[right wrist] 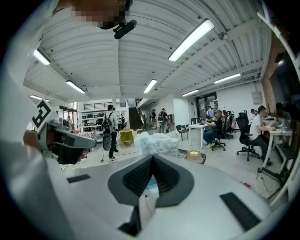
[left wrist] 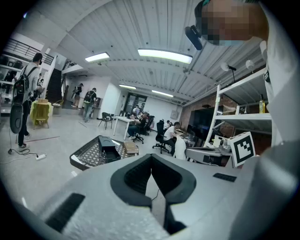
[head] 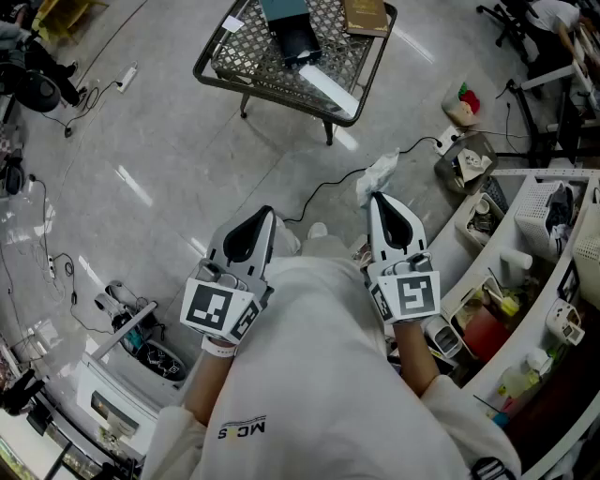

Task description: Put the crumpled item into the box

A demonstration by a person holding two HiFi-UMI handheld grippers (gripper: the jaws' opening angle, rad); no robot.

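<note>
two grippers are held up in front of the person's white shirt point(head: 319, 375), near the bottom of the head view. left gripper point(head: 265, 215) is on the left, jaws closed together with nothing between them; its own view shows only floor past the tips point(left wrist: 151, 158). right gripper point(head: 374, 199) is on the right, level with it and well apart, jaws clamped on a crumpled white item point(head: 380, 172) that sticks out beyond the tips on the far side. right gripper view shows the same: jaws point(right wrist: 151, 158) pinched onto the crumpled item point(right wrist: 157, 143), white with a bit of pale blue. black cable point(head: 319, 192) lies on the grey floor between and beyond the grippers. farther off stands a mesh table point(head: 246, 52) carrying a black box point(head: 291, 37) in the middle and a brown book point(head: 366, 14) to the box's right. crumpled item is well apart from the box, up off the floor.
</note>
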